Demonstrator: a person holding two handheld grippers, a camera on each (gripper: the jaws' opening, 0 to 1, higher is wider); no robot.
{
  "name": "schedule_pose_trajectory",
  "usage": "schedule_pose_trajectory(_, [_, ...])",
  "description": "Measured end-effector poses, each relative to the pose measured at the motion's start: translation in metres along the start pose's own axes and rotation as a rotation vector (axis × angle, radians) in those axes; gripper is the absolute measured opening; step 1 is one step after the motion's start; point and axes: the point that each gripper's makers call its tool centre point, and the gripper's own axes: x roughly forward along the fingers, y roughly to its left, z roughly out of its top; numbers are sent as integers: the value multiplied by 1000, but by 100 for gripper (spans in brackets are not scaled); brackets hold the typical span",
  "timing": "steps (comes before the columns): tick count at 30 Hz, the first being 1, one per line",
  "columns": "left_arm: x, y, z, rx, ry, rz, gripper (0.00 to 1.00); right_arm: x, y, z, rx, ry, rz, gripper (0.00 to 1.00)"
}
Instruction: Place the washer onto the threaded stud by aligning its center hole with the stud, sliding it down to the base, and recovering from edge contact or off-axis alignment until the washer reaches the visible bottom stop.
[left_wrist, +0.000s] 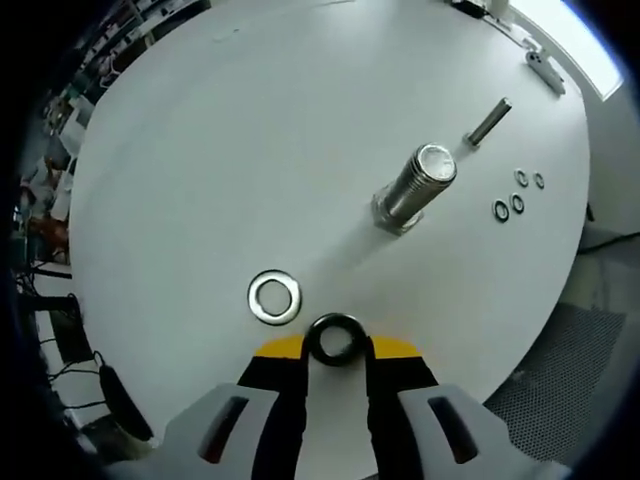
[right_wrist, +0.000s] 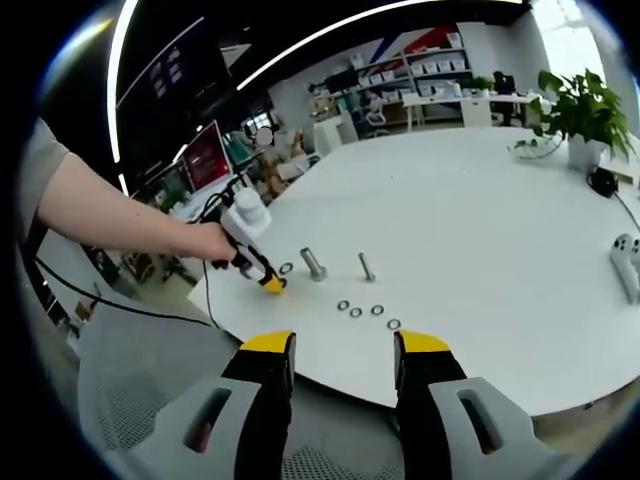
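Observation:
My left gripper (left_wrist: 336, 350) is shut on a black washer (left_wrist: 335, 340), held between its yellow tips just above the white round table (left_wrist: 250, 150). A silver washer (left_wrist: 274, 297) lies flat on the table just left of those tips. The large threaded stud (left_wrist: 415, 187) stands upright further ahead to the right, well apart from the held washer. In the right gripper view a person's hand holds the left gripper (right_wrist: 272, 284) low beside the silver washer (right_wrist: 286, 268) and the large stud (right_wrist: 313, 264). My right gripper (right_wrist: 340, 350) is open and holds nothing, off the table's near edge.
A thinner stud (left_wrist: 488, 121) stands beyond the large one, also seen as the thin stud (right_wrist: 366, 266). Several small dark washers (left_wrist: 517, 203) lie to its right, the same small washers (right_wrist: 356, 312). A white controller (right_wrist: 628, 262) and a potted plant (right_wrist: 575, 110) sit far right.

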Motion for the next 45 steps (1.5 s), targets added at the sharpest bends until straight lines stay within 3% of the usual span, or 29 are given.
schedule_pose_trajectory(8, [0, 1, -3, 31, 18, -12, 19, -1, 0, 1, 0, -4, -3, 41])
schedule_pose_trajectory(21, [-6, -2, 0, 60, -12, -10, 19, 0, 1, 0, -5, 1, 0, 42])
schedule_pose_trajectory(34, [-21, 3, 19, 116, -65, -4, 19, 0, 1, -2, -10, 12, -1, 41])
schedule_pose_trajectory(45, [-44, -5, 49, 159, -135, -5, 19, 0, 1, -1, -11, 10, -1, 41])
